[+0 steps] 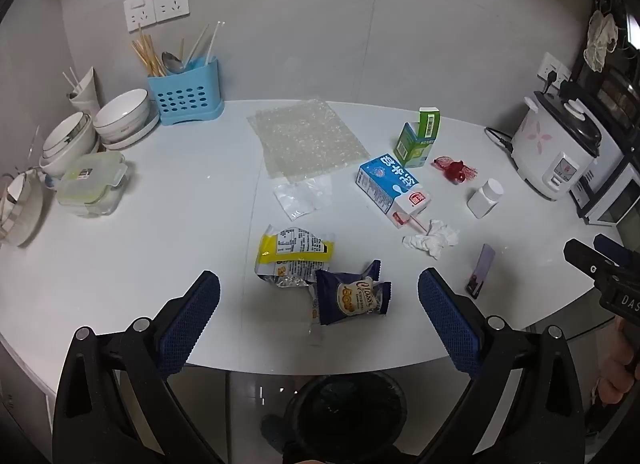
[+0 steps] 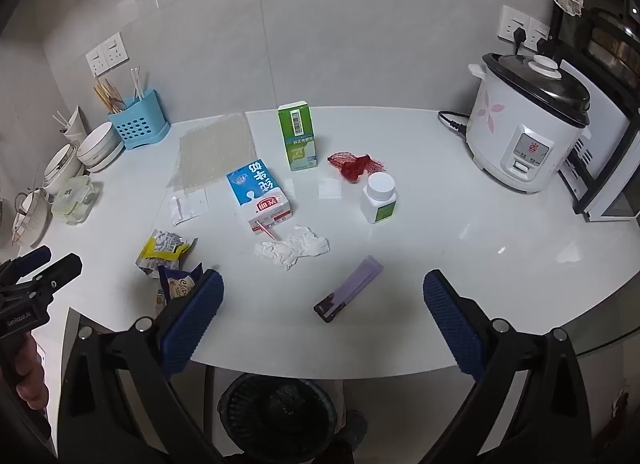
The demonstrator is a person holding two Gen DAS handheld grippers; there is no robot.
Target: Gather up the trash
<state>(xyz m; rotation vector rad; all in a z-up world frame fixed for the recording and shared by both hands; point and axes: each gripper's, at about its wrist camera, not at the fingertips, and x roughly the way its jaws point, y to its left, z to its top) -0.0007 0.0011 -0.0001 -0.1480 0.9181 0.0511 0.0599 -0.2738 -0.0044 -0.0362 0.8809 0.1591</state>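
Trash lies on the white counter [image 1: 160, 232]: a dark blue snack wrapper [image 1: 350, 298], a yellow wrapper [image 1: 294, 254], a blue milk carton [image 1: 390, 188], crumpled tissue [image 1: 432, 240], a green box [image 1: 418, 138], a red net [image 1: 456, 170], a white bottle [image 1: 486, 198], bubble wrap [image 1: 306, 140], a clear bag [image 1: 302, 196] and a purple strip [image 1: 480, 272]. My left gripper [image 1: 319, 296] is open around the blue wrapper, above the counter edge. My right gripper [image 2: 323, 296] is open over the purple strip [image 2: 348, 290]. A black bin [image 2: 280, 412] stands on the floor below.
Bowls [image 1: 124, 112], a lidded container [image 1: 92, 184] and a blue utensil holder [image 1: 186, 94] stand at the left. A rice cooker [image 2: 528, 124] and an oven [image 2: 604, 168] stand at the right. The wall is behind.
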